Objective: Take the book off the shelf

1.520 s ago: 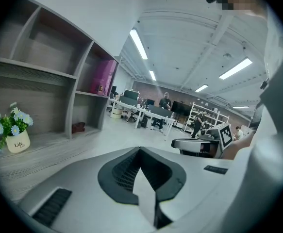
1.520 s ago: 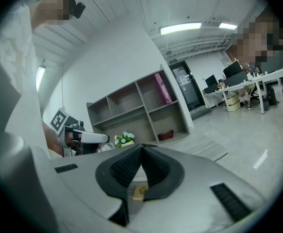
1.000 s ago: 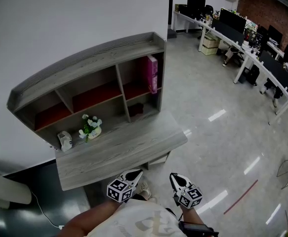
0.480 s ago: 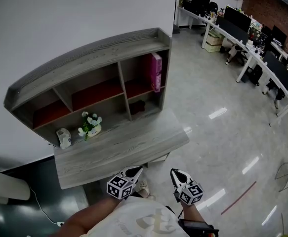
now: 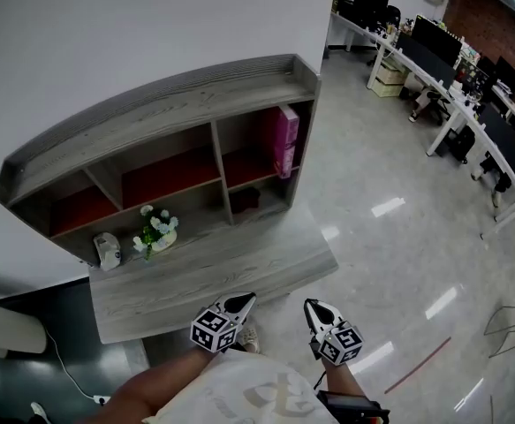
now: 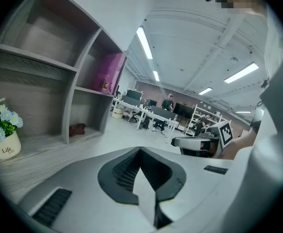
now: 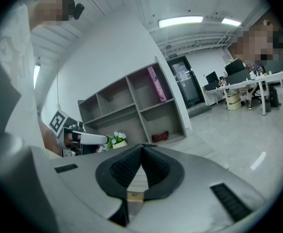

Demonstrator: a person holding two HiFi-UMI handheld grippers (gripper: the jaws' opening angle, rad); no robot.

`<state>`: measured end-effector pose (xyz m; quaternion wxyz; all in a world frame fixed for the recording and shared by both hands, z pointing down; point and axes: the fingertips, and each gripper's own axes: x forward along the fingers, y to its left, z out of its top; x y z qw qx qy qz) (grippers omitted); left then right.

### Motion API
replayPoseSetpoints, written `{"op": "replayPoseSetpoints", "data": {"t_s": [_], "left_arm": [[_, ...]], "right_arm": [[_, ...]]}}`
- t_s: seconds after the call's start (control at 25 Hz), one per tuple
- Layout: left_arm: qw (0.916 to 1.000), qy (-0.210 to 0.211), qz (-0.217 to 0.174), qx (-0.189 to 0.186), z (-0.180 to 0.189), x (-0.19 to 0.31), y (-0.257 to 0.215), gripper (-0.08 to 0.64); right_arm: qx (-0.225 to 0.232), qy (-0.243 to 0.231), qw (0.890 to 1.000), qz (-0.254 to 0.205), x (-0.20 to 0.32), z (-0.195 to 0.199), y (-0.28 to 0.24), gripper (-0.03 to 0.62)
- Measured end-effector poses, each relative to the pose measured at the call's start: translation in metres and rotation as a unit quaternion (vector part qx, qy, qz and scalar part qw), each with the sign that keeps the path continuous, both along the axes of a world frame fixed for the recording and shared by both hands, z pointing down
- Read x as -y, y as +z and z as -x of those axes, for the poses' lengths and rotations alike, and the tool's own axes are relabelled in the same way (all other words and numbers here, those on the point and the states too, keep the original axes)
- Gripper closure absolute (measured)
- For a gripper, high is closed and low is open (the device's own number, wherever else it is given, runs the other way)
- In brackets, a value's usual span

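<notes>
A pink book [image 5: 284, 140] stands upright at the right end of the upper right compartment of a grey wooden shelf unit [image 5: 169, 95]; it also shows as the pink book [image 6: 108, 73] and the pink book [image 7: 153, 83] in the gripper views. My left gripper [image 5: 241, 305] and right gripper [image 5: 314, 311] hang low at the near edge of the desk [image 5: 204, 272], far from the book. Both are shut with nothing between their jaws.
A small pot of white flowers [image 5: 154, 232] and a white object [image 5: 107, 249] sit on the desk under the shelves. A dark brown item [image 5: 246, 198] lies in the lower right compartment. Office desks with monitors [image 5: 443, 60] line the far right across a glossy floor.
The head view has shifted slightly, so the shelf and book sit a little further right and lower in the picture. Both grippers stay shut, in about the same place.
</notes>
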<state>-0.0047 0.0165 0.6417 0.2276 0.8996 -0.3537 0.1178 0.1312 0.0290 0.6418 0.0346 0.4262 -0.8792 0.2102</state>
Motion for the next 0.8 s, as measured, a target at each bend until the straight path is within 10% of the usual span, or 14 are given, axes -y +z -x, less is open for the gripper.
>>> {"op": "replayPoseSetpoints", "data": {"t_s": [0.8], "left_arm": [[0.9998, -0.003, -0.009, -0.018, 0.009, 0.112, -0.012, 0.558]], "right_arm": [[-0.021, 0.012, 1.0, -0.009, 0.121, 0.002, -0.017, 0.589]]}}
